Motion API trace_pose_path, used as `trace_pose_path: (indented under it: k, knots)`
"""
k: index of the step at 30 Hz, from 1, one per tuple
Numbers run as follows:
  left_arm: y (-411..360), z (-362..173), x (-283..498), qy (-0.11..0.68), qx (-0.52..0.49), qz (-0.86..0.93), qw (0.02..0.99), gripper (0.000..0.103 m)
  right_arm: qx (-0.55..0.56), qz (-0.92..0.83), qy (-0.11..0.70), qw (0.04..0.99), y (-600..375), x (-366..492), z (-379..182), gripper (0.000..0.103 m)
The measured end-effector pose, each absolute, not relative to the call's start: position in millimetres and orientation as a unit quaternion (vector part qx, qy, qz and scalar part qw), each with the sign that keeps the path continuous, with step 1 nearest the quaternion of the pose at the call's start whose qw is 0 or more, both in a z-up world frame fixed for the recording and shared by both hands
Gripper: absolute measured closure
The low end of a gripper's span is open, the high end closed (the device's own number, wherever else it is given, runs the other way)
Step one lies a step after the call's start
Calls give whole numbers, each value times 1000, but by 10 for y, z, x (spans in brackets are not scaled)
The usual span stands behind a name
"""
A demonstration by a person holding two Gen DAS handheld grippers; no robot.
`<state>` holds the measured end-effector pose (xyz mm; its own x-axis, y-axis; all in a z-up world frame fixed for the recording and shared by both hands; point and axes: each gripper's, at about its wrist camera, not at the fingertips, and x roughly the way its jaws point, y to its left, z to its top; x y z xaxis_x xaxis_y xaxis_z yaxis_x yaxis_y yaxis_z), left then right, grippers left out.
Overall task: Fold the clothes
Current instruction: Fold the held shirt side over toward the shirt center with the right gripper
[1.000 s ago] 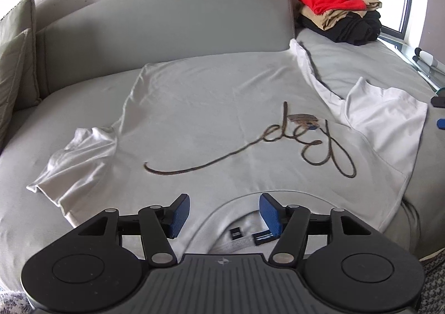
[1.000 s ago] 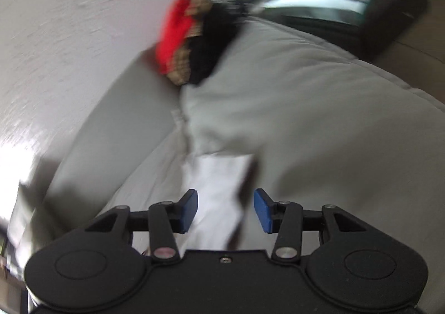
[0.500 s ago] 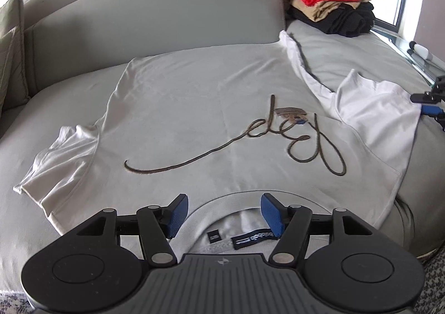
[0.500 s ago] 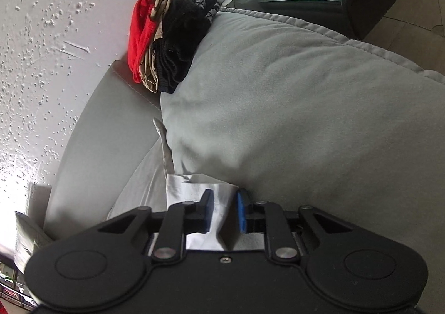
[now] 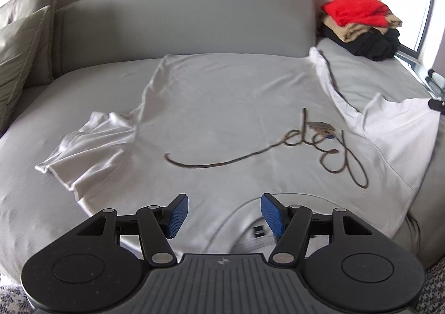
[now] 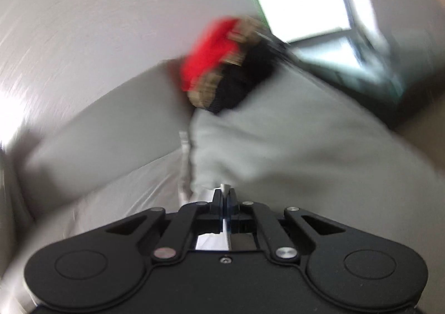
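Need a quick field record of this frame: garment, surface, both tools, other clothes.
garment: white T-shirt spread flat, print facing up, collar nearest the left camera
surface: grey sofa
left tool: open, over the collar, nothing between the pads
right tool: jaws have just been closing, now shut on white cloth, apparently the shirt's sleeve; view blurred
other clothes: folded stack, red on top, at the sofa's far right corner

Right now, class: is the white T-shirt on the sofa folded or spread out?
Spread out. The T-shirt lies flat, print up, both sleeves out to the sides on the sofa.
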<state>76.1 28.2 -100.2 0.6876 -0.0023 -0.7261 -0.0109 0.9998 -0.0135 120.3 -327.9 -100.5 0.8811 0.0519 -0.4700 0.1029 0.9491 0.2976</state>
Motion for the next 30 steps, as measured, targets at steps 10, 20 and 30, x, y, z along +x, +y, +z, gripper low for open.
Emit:
trace_pose_path:
  k: [10, 20, 30]
  knots:
    - [533, -968, 721, 396, -50, 23, 916, 42, -143, 185, 254, 938, -1737, 966, -1120, 100]
    - [452, -998, 753, 407, -39, -5, 913, 42, 36, 91, 327, 940, -2474, 1087, -1142, 87]
    - [175, -1067, 768, 418, 4, -13, 909, 42, -61, 53, 441, 894, -2332, 1253, -1582, 90]
